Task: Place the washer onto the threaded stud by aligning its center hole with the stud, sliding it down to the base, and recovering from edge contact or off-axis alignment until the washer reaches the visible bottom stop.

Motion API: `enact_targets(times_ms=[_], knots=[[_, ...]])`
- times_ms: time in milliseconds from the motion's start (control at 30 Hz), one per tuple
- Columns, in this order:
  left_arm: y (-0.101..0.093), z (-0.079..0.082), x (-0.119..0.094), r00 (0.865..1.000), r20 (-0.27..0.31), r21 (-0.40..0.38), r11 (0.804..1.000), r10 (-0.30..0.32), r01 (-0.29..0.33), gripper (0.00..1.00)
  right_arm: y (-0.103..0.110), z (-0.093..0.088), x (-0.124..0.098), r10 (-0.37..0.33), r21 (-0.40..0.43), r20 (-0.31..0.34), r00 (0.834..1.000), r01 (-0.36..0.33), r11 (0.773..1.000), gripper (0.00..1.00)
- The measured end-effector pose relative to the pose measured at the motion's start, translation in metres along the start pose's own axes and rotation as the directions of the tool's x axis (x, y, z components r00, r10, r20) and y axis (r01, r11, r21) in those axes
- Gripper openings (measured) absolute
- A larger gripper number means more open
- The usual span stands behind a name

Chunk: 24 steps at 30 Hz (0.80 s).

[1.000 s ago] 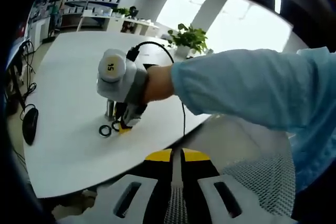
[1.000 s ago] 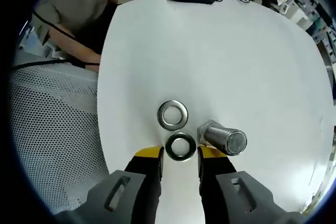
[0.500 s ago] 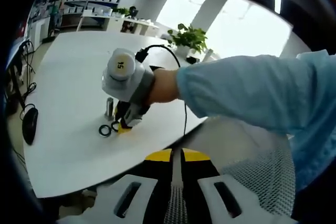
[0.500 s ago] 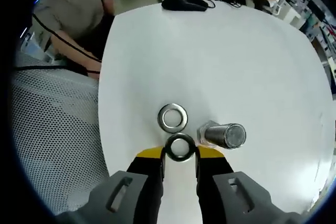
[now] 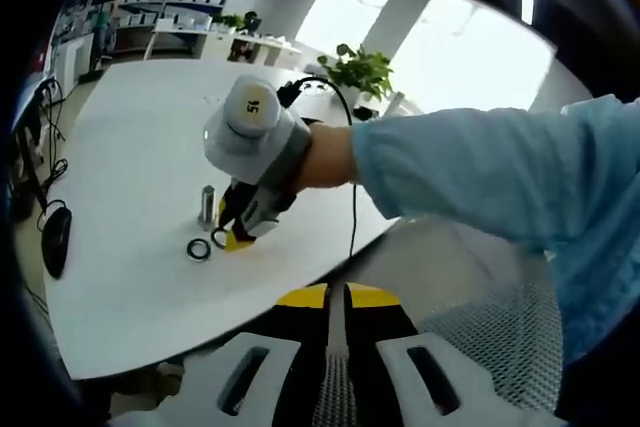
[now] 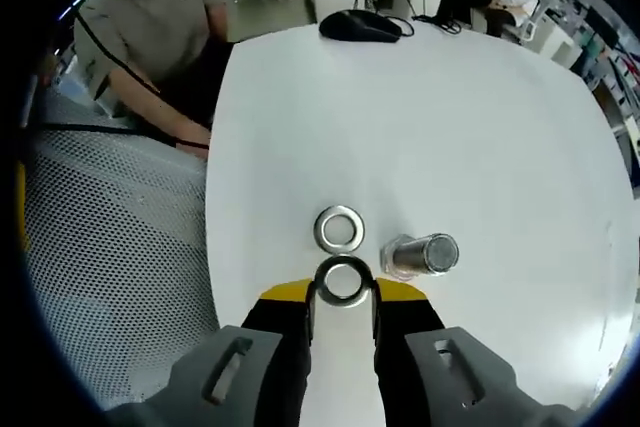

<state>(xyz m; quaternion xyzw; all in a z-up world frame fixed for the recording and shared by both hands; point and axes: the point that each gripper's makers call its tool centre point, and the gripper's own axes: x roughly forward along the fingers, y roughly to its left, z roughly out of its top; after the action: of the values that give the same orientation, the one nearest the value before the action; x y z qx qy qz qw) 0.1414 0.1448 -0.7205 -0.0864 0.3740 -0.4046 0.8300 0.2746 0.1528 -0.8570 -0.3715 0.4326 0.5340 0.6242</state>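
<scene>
low in the right gripper view, the right gripper [image 6: 342, 294] pinches a dark washer [image 6: 342, 281] by its rim between yellow-tipped jaws. just beyond lies a second washer [image 6: 339, 229] flat on the white table [image 6: 450, 117], the threaded stud [image 6: 422, 255] beside it, threads hard to see. farther off, a computer mouse [image 6: 358, 24]. left gripper [image 5: 334, 332]: jaws together.

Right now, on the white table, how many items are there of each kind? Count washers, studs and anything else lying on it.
Washers: 2, one between the right hand-held gripper's jaws, one flat on the table
Threaded stud: 1
Computer mouse: 1
Total: 4
</scene>
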Motion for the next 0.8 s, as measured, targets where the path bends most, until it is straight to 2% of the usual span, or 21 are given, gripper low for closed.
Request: enact_targets(times_ms=[133,200,300,800], knots=[[0.000,0.000,0.000,1.000,0.001,0.002,1.000,0.001,-0.001,0.02,0.000,0.003,-0.009,-0.008,-0.022,0.006,1.000,0.008,1.000,0.23],[0.000,0.001,0.000,1.000,0.000,0.034,0.999,0.009,-0.009,0.02,-0.002,0.004,-0.014,-0.012,-0.026,0.013,1.000,0.012,1.000,0.23],[0.001,0.000,0.000,1.000,-0.001,0.007,1.000,0.004,-0.004,0.02,-0.002,0.006,-0.020,-0.012,-0.035,0.020,1.000,0.012,0.999,0.23],[0.000,0.001,0.001,1.000,0.002,0.019,1.000,0.001,-0.001,0.02,-0.008,0.022,-0.059,-0.046,-0.082,0.060,0.997,0.051,0.995,0.23]])
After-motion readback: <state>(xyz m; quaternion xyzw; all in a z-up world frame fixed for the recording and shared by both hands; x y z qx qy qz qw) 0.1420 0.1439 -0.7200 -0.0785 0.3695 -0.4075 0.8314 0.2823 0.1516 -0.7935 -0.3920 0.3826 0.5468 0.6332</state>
